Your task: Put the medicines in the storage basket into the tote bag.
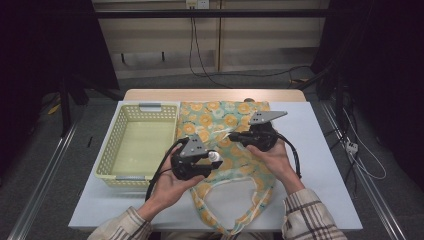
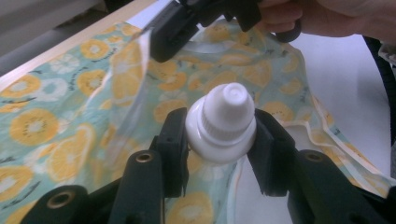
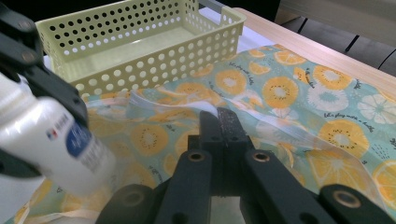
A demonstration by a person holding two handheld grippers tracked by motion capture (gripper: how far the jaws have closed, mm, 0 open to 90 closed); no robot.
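A white squeeze bottle (image 2: 223,122) with a ribbed cap and a blue label (image 3: 51,135) lies sideways in my left gripper (image 2: 219,120), whose jaws are shut on its cap end. In the high view that gripper (image 1: 212,159) hovers over a citrus-print cloth bag (image 1: 225,117) spread on the table. My right gripper (image 3: 219,116) is shut on the edge of a clear plastic bag (image 3: 261,126), lifting it just above the cloth. The two grippers face each other, the right gripper (image 1: 232,136) close to the bottle (image 1: 215,157).
A pale yellow perforated basket (image 1: 111,140) stands to the left of the cloth bag, its wall (image 3: 154,65) close by. A white mat (image 1: 320,165) covers the wooden table. The cloth bag's handles (image 1: 235,220) loop toward the front edge.
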